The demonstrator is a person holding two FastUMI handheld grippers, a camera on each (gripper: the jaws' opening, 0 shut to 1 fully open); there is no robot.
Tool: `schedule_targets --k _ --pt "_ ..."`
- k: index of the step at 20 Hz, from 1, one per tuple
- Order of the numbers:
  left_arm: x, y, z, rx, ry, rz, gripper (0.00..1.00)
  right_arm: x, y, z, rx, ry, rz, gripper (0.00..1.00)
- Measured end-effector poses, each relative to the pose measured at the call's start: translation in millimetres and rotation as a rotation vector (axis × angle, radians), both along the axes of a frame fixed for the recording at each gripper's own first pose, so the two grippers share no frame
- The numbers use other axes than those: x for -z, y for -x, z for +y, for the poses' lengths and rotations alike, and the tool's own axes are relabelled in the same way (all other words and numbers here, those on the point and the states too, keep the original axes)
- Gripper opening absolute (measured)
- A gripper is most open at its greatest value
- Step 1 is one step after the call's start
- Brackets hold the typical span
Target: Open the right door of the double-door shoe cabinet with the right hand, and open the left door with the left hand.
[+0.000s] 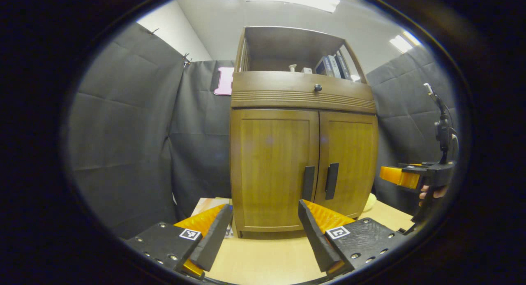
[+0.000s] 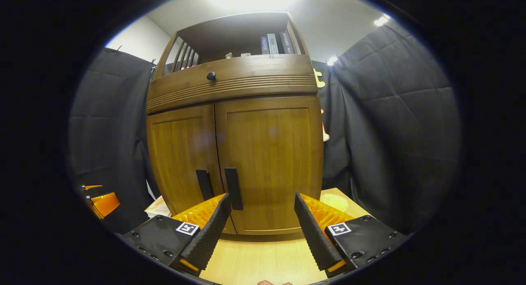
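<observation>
A brown wooden shoe cabinet [image 1: 302, 100] stands on a light wooden table, both doors closed. In the left gripper view, the left door [image 1: 273, 165] and right door [image 1: 349, 161] each carry a dark vertical handle, the left handle [image 1: 308, 183] beside the right handle [image 1: 331, 181]. My left gripper [image 1: 265, 213] is open, a short way before the left door. My right gripper [image 2: 261, 207] is open in front of the right door [image 2: 271, 161], its left finger near the right handle [image 2: 233, 188]. The left handle [image 2: 204, 184] sits beside it. The right gripper [image 1: 404, 177] also appears at the right, held by a hand.
A drawer with a round knob [image 1: 317, 87] runs above the doors, under an open shelf with books [image 1: 333, 66]. Black cloth walls close in behind and on both sides. A flat pale item [image 2: 333, 202] lies on the table [image 2: 267, 260] right of the cabinet, and papers [image 2: 158, 209] lie at its left.
</observation>
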State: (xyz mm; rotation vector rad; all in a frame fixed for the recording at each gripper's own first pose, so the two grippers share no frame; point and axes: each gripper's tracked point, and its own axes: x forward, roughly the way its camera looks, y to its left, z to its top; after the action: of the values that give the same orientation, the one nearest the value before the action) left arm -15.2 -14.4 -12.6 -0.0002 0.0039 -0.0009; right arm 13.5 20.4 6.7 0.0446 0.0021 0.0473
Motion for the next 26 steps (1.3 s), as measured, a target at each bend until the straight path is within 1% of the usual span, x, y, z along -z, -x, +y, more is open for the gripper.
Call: schedule_targets --k 4,8,13,14,17,19,21,22,23,24,26 --pt "14 1 6 -0.009 0.026 0.016 0.95 -2 -8 11 -0.006 -0.008 0.006 0.97" --pt "21 2 12 -0.020 0.027 0.026 0.94 -4 -26 26 -0.012 -0.014 0.012 0.96" --pt "24 1 20 -0.033 0.034 0.027 0.94 0 -63 48 -0.024 -0.005 0.059 0.98" --pt "27 1 23 -0.038 0.034 0.033 0.95 1 -73 52 -0.029 -0.002 0.070 0.96" --pt "29 4 30 -0.062 0.012 0.034 0.95 9 -101 63 -0.034 -0.033 0.093 0.98" --pt "28 7 33 -0.072 -0.007 0.032 0.95 14 -123 65 -0.008 -0.025 0.106 0.98" --pt "29 9 41 -0.102 -0.018 0.033 0.95 19 -142 67 0.008 -0.015 0.103 0.98" --pt "30 11 44 -0.112 -0.016 0.035 0.95 20 -150 67 0.016 -0.009 0.099 0.97" --pt "32 11 44 -0.117 -0.012 0.039 0.95 24 -158 65 0.026 -0.005 0.106 0.94" --pt "35 12 45 -0.123 -0.009 0.045 0.95 27 -165 65 0.032 -0.009 0.121 0.96" --pt "40 11 49 -0.136 -0.011 0.056 0.94 29 -175 65 0.040 -0.020 0.130 0.94"
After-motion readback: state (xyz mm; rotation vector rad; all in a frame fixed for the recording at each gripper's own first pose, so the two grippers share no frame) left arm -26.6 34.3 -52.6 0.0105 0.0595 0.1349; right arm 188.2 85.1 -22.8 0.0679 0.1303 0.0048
